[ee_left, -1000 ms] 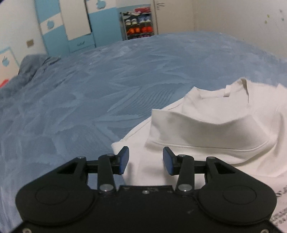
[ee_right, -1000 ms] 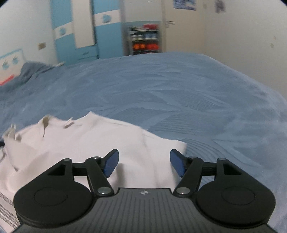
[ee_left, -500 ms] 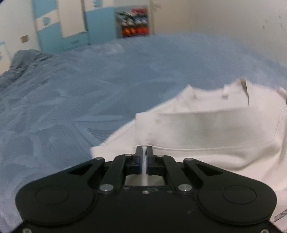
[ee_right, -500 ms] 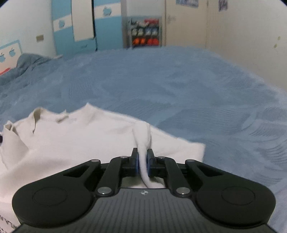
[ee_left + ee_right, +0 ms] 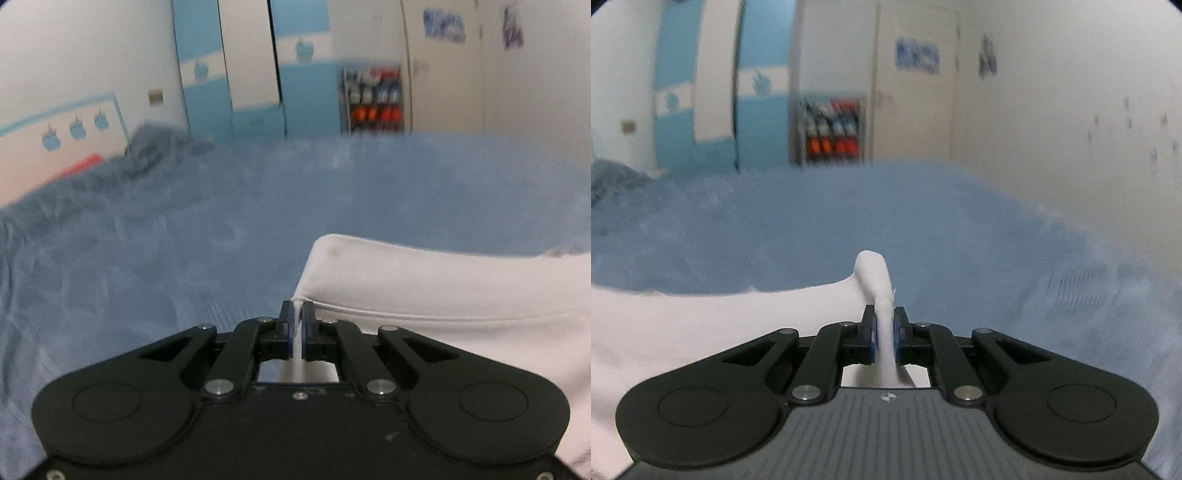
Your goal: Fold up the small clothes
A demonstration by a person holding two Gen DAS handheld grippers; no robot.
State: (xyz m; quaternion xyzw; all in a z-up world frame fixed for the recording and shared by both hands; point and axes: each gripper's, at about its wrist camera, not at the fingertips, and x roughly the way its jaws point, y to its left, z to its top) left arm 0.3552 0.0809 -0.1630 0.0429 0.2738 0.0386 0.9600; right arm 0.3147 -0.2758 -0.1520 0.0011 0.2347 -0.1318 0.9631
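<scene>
White garment [image 5: 424, 284] is hanging pinched in both closed tongs, left [image 5: 298, 325] and right [image 5: 885, 332]; blur probably means a thin hem could be slipping onto the bed [image 5: 147, 240].

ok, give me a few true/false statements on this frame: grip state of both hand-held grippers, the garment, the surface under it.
1. The left hand-held gripper is shut on the white shirt. True.
2. The right hand-held gripper is open and empty. False: it is shut on a bunched fold of the shirt.
3. The shirt lies over a blue bedspread. True.
4. The shirt is black. False: it is white.
5. A shoe rack stands against the far wall. True.
</scene>
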